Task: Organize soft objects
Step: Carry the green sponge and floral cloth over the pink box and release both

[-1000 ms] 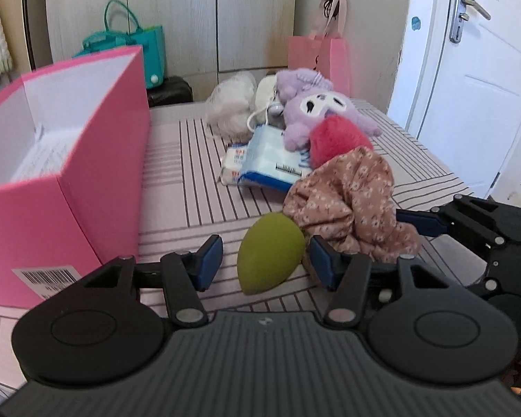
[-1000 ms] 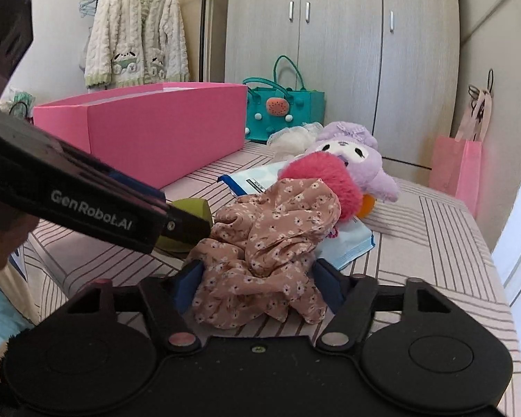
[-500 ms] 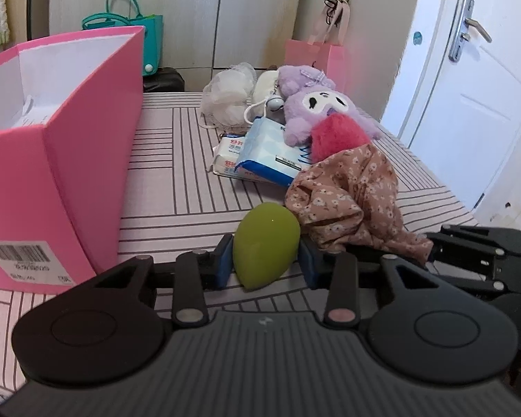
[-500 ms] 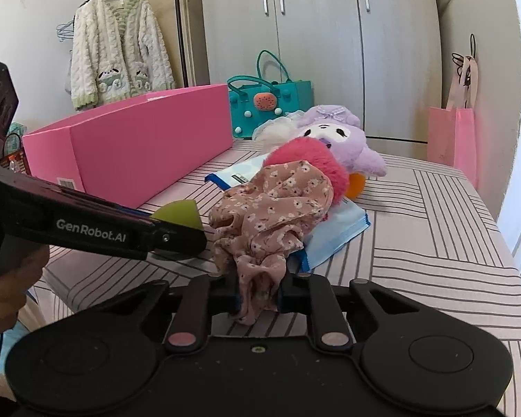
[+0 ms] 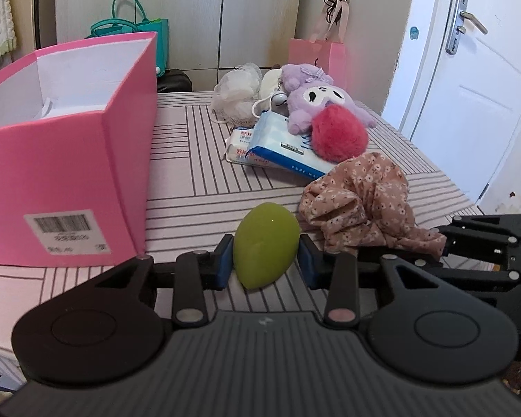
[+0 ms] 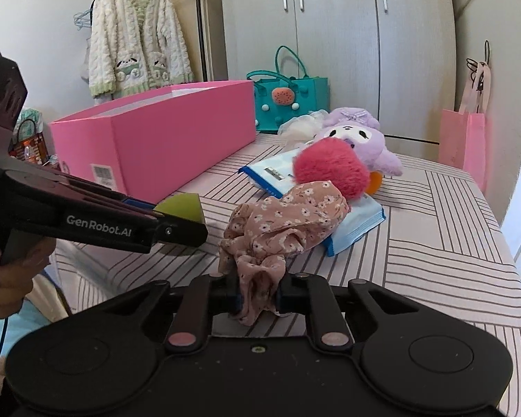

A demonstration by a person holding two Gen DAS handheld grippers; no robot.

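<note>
My left gripper (image 5: 264, 260) is shut on a green egg-shaped sponge (image 5: 265, 243), held a little above the striped bed cover. In the right wrist view the sponge (image 6: 184, 208) sticks out of the left gripper (image 6: 177, 224) at the left. My right gripper (image 6: 258, 295) is shut on a pink floral cloth (image 6: 281, 226), whose bunched end hangs between the pads. From the left wrist view that cloth (image 5: 361, 201) trails to the right gripper (image 5: 444, 243). An open pink box (image 5: 69, 139) stands at the left, also seen as the pink box (image 6: 156, 135) in the right wrist view.
Behind the cloth lie a red fluffy ball (image 5: 338, 133), a purple plush toy (image 5: 324, 99), blue-white tissue packs (image 5: 278, 146) and a white mesh puff (image 5: 234, 95). A pink paper bag (image 6: 463, 142) and a teal bag (image 6: 288, 104) stand past the bed. A white door (image 5: 469, 69) is on the right.
Both grippers closed: the left on the green sponge, the right on the floral cloth. Both have since lifted and drawn back slightly with their loads.
</note>
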